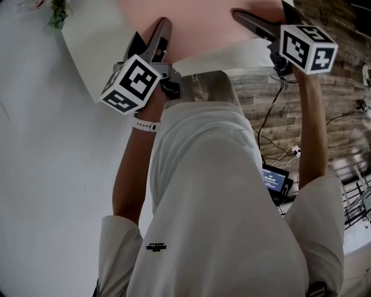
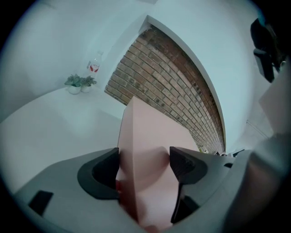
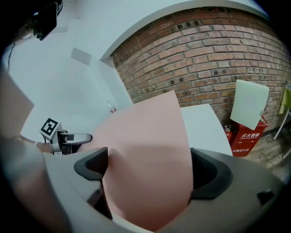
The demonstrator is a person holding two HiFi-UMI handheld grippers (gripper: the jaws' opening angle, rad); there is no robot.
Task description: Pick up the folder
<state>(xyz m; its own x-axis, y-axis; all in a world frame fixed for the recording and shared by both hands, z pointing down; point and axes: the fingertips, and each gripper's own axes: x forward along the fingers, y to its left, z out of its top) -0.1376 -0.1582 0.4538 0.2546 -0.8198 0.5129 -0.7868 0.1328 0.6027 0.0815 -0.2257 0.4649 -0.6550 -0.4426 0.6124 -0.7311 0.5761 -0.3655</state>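
I hold a pink folder (image 1: 191,23) up off the table between both grippers, its white underside showing at the near edge. In the left gripper view the folder (image 2: 148,132) stands as a folded ridge squeezed between the two dark jaws, so my left gripper (image 2: 144,166) is shut on it. Seen from the head, the left gripper (image 1: 164,36) bites the folder's left edge. At the folder's right edge is my right gripper (image 1: 250,20). The broad pink sheet (image 3: 145,136) fills the gap of the right gripper (image 3: 148,170), with both jaws against it.
A white table (image 1: 35,145) lies to the left with a small plant (image 1: 57,14). Potted plants (image 2: 79,83) and a bottle (image 2: 93,64) stand by a brick wall (image 2: 163,77). A red box (image 3: 248,134), cables and a small screen (image 1: 275,178) sit on the right.
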